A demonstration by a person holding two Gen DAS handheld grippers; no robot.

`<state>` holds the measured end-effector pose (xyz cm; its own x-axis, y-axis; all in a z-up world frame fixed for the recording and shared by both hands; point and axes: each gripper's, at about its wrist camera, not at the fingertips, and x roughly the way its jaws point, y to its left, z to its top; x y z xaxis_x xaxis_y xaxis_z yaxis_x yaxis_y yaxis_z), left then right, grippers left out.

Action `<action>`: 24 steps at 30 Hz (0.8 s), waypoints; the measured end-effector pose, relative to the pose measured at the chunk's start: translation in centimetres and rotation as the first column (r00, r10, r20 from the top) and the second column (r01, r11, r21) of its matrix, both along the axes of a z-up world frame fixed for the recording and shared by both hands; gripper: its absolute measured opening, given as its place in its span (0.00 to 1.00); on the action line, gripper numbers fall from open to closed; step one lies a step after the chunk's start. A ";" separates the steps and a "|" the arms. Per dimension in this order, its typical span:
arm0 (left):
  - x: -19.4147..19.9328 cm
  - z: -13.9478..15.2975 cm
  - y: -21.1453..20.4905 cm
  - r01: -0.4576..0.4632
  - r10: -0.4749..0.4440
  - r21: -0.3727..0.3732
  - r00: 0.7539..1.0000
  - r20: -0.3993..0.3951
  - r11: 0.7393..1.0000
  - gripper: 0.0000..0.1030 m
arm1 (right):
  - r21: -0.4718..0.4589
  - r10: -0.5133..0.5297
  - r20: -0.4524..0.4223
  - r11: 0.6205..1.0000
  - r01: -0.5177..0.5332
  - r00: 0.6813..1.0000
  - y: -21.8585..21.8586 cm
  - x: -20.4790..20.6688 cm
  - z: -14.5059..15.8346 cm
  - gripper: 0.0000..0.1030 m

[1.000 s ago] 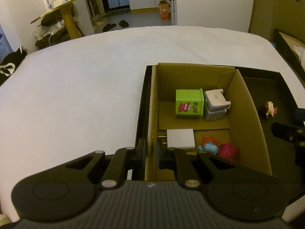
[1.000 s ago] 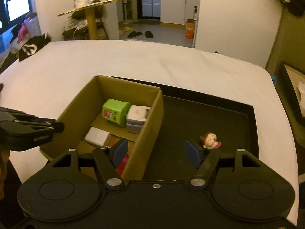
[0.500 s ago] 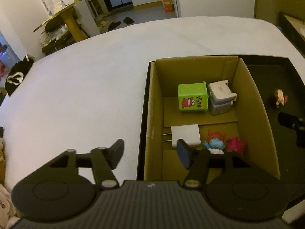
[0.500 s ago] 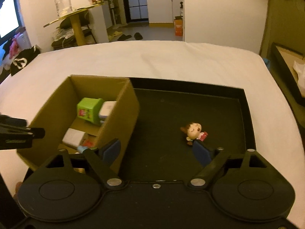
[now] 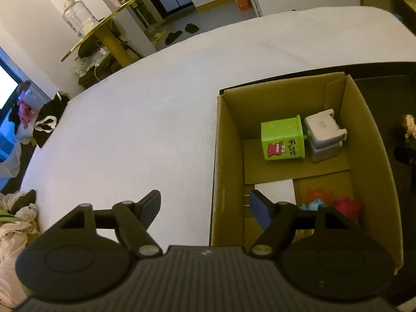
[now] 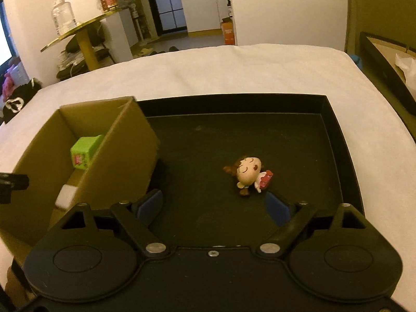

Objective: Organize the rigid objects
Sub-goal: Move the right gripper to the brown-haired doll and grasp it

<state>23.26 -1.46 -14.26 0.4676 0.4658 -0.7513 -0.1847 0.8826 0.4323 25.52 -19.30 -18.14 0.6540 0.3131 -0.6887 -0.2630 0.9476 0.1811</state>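
A small doll figure (image 6: 248,175) with a big head lies on the black tray (image 6: 335,140), just beyond my open, empty right gripper (image 6: 214,208). It also shows at the right edge of the left wrist view (image 5: 408,127). A cardboard box (image 5: 228,156) stands in the tray's left part. It holds a green box (image 5: 283,137), a grey-white block (image 5: 323,135), a white charger (image 5: 275,192), a blue-orange toy (image 5: 317,200) and a pink toy (image 5: 347,205). My left gripper (image 5: 205,205) is open and empty, straddling the box's left wall near its front corner.
The tray and box rest on a white bed (image 5: 130,130). The box (image 6: 124,150) stands left of the right gripper. A side table with a jar (image 5: 78,20) and clutter on the floor lie beyond the bed's far left.
My left gripper opened, letting go of the box's left wall, and pulled back left. My right gripper swung right and closer to the doll, which now lies just ahead of its fingers.
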 end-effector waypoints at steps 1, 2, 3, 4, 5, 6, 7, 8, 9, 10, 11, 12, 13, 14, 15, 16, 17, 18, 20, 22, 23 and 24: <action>0.2 -0.1 -0.1 0.000 0.000 0.008 1.000 -0.002 1.000 0.72 | 0.004 -0.008 -0.004 1.000 0.008 1.000 -0.1 0.4 -0.2 0.84; 0.4 -0.2 -0.3 -0.001 0.001 0.016 1.000 -0.004 1.000 0.72 | 0.004 -0.025 -0.006 1.000 0.025 1.000 -0.3 0.6 -0.5 0.84; 0.6 -0.3 -0.4 -0.003 0.004 0.020 1.000 -0.008 1.000 0.72 | 0.002 -0.050 -0.006 0.999 0.050 0.999 -0.5 0.9 -0.7 0.84; 0.9 -0.5 -0.6 -0.005 0.006 0.017 1.000 -0.017 1.000 0.72 | 0.005 -0.070 -0.011 0.998 0.070 0.998 -0.7 1.3 -0.9 0.84; 1.1 -0.6 -0.7 -0.003 0.003 0.014 1.000 -0.025 1.000 0.72 | 0.018 -0.084 -0.019 0.996 0.084 0.996 -0.9 1.7 -1.2 0.84; 1.4 -0.8 -0.9 0.003 -0.002 0.018 0.999 -0.035 1.000 0.72 | 0.027 -0.097 -0.027 0.995 0.098 0.995 -1.1 2.0 -1.5 0.84; 1.6 -0.9 -1.2 0.009 -0.008 0.030 0.999 -0.040 1.000 0.72 | 0.035 -0.110 -0.036 0.993 0.111 0.993 -1.3 2.3 -1.7 0.84; 1.7 -0.9 -1.3 0.013 -0.011 0.037 0.999 -0.042 0.999 0.72 | 0.041 -0.115 -0.042 0.992 0.117 0.992 -1.3 2.6 -2.0 0.84; 1.9 -1.0 -1.3 0.014 -0.012 0.041 0.999 -0.046 0.999 0.72 | 0.045 -0.117 -0.044 0.992 0.119 0.992 -1.3 2.8 -2.1 0.84; 2.1 -1.0 -1.4 0.013 -0.011 0.045 0.999 -0.051 0.999 0.72 | 0.044 -0.119 -0.043 0.992 0.120 0.992 -1.2 2.9 -2.3 0.84; 2.3 -1.1 -1.4 0.012 -0.010 0.048 0.998 -0.055 0.999 0.72 | 0.037 -0.126 -0.039 0.991 0.128 0.991 -1.1 3.0 -2.4 0.84; 2.5 -1.2 -1.4 0.011 -0.008 0.054 0.998 -0.058 0.998 0.72 | 0.027 -0.141 -0.035 0.990 0.142 0.989 -1.0 3.2 -2.5 0.84; 2.7 -1.3 -1.5 0.010 -0.006 0.062 0.998 -0.064 0.998 0.72 | 0.020 -0.152 -0.033 0.988 0.153 0.988 -0.9 3.3 -2.7 0.84; 2.7 -1.4 -1.6 0.011 -0.006 0.068 0.997 -0.071 0.998 0.72 | 0.020 -0.160 -0.034 0.987 0.160 0.987 -0.9 3.4 -2.9 0.84; 2.8 -1.4 -1.6 0.010 -0.004 0.075 0.997 -0.077 0.997 0.72 | 0.021 -0.170 -0.029 0.985 0.170 0.985 -0.9 3.6 -2.9 0.84; 2.8 -1.3 -1.6 0.010 -0.004 0.081 0.997 -0.081 0.997 0.72 | 0.016 -0.179 -0.022 0.984 0.180 0.984 -0.9 3.6 -2.9 0.84; 2.9 -1.2 -1.5 0.012 -0.004 0.089 0.996 -0.085 0.996 0.72 | 0.007 -0.184 -0.017 0.983 0.184 0.983 -0.8 3.6 -3.0 0.84; 2.9 -1.3 -1.6 0.013 -0.005 0.097 0.996 -0.089 0.995 0.72 | -0.002 -0.185 -0.014 0.983 0.185 0.983 -0.6 3.6 -3.1 0.84; 2.9 -1.2 -1.5 0.011 -0.001 0.109 0.995 -0.097 0.994 0.72 | -0.009 -0.186 -0.008 0.982 0.186 0.982 -0.6 3.5 -3.1 0.84; 2.8 -1.1 -1.3 0.003 0.008 0.111 0.995 -0.099 0.994 0.72 | -0.015 -0.194 -0.004 0.981 0.194 0.981 -0.5 3.6 -3.1 0.79; 2.7 -1.1 -1.3 -0.001 0.011 0.110 0.995 -0.098 0.994 0.72 | -0.022 -0.198 0.003 0.980 0.198 0.980 -0.5 3.6 -3.0 0.68; 2.6 -1.0 -1.3 -0.003 0.013 0.109 0.995 -0.097 0.994 0.72 | -0.024 -0.198 0.011 0.980 0.198 0.980 -0.5 3.4 -2.9 0.61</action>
<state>25.90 -2.72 -15.25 0.3906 0.5506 -0.7378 -0.1438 0.8281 0.5419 28.95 -19.83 -21.04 0.7073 0.1598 -0.6887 -0.0712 0.9853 0.1555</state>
